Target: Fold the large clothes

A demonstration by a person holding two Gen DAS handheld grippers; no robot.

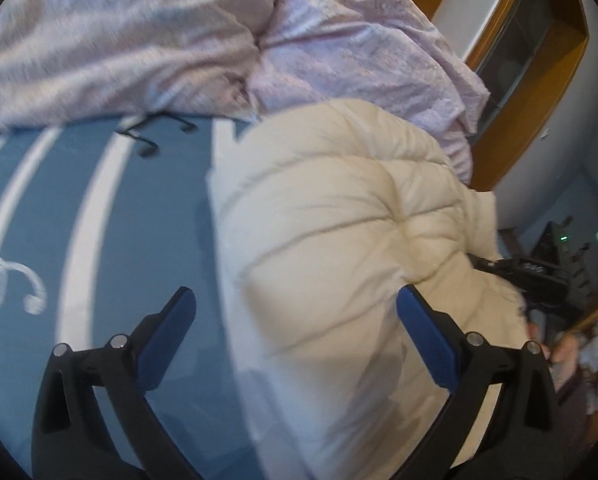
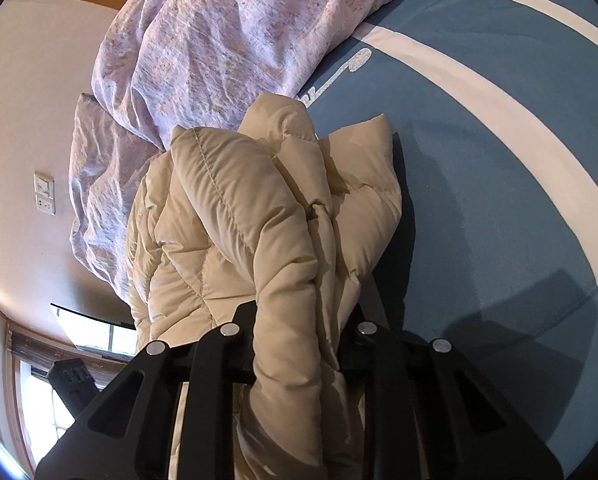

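Risk: the cream puffer jacket [image 2: 235,216] was slippery and bulky; the thick bunch in the right gripper [image 2: 295,320] could squeeze out, dropping the fold onto the blue bedsheet [image 2: 499,160]. The trailing part near the bed edge could drag off, or snag the lilac duvet [image 2: 203,40]. Right gripper: jaws clamped on 1 padded fold, fingertips hidden by fabric. Left gripper [image 1: 295,312]: jaws wide apart, holding nothing, jacket [image 1: 339,220] lying between and beyond its fingers.
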